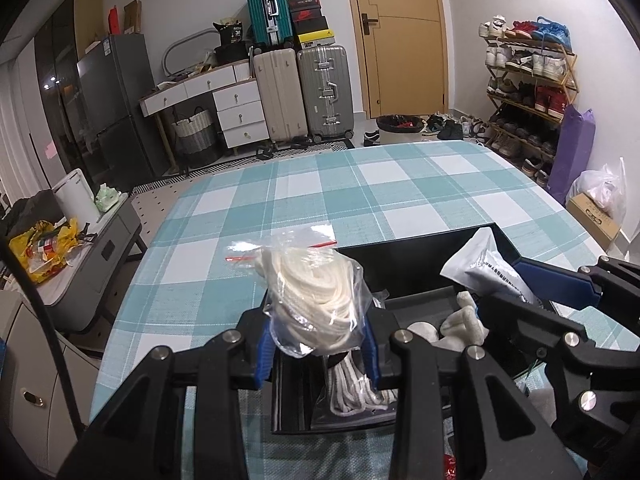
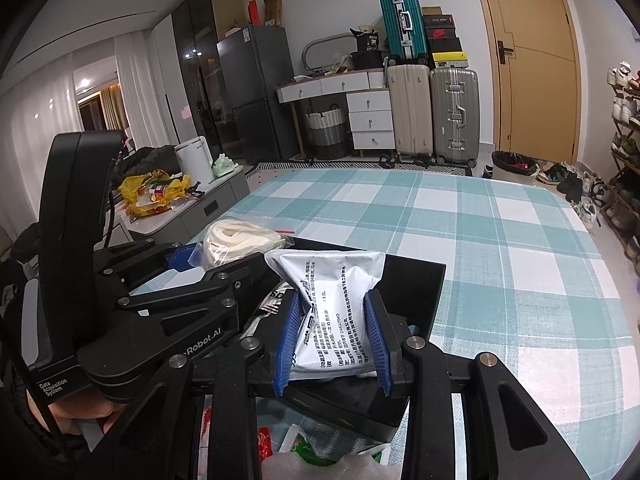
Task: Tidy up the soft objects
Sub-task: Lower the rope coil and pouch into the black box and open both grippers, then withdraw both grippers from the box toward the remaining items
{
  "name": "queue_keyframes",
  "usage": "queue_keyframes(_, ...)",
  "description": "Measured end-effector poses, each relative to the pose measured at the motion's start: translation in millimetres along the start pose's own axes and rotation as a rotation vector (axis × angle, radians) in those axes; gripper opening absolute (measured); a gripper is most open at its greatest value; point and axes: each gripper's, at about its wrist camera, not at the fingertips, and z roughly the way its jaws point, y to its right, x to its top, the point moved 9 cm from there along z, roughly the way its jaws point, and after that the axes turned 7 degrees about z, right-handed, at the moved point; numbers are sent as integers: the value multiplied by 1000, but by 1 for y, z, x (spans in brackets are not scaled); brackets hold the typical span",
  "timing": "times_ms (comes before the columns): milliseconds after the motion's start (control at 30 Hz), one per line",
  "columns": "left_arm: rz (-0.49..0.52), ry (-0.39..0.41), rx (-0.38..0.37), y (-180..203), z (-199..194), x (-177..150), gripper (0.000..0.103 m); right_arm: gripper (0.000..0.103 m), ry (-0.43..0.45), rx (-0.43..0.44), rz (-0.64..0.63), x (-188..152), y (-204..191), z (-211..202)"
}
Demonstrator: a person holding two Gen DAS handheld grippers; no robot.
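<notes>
A clear plastic bag of coiled white cord (image 1: 316,300) is clamped between the blue pads of the left tongs (image 1: 318,344); the bag stands with its long axis running up and away from the tongs, its red-striped seal end (image 1: 280,248) pointing toward the far side of the table (image 1: 400,184). The bag is held above the near left part of a black open box (image 1: 400,268) that sits on the teal-and-white checked tablecloth. A white foil pouch (image 2: 340,304) is clamped at its waist between the blue ribbed pads of the right tongs (image 2: 334,340); its long axis runs roughly upright, away from the tongs, and the top edge flares wider above the pinch. The pouch is held over the near edge of the same box. Black Chinese print covers the face of the pouch; the digits "24401940" are partly legible, the remainder is too small to read. Rolled white socks (image 1: 460,320) and a striped grey-white cloth item in a clear wrapper (image 1: 356,388) lie inside the box. On the left tongs body, seen from the right wrist view, "Robot.AI" and "Data Acquisition System" are printed in white. A hand (image 2: 80,412) grips its handle.
</notes>
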Motion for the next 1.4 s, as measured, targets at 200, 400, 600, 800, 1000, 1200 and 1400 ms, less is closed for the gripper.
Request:
queue_keyframes(200,-55,-8,-99,0,0,-2,42,43,7,-5,-2,0,1,0)
queue_keyframes(400,-71,4,-171,1,-12,-5,76,74,41,-15,-10,2,6,-19)
queue_keyframes(600,-91,54,-198,-6,-39,-13,103,102,86,-39,21,-2,17,-51)
queue_keyframes(800,-107,59,-217,-8,-64,-29,103,102,77,-74,16,-18,21,-78)
queue_keyframes(1000,-105,72,-206,-10,-84,-44,103,102,60,-83,6,-38,18,-97)
queue_keyframes(1200,-73,85,-186,-10,-97,-55,103,102,55,-109,41,-57,22,-109)
queue_keyframes(1400,-70,94,-180,-13,-106,-64,103,102,16,-110,53,-68,16,-112)
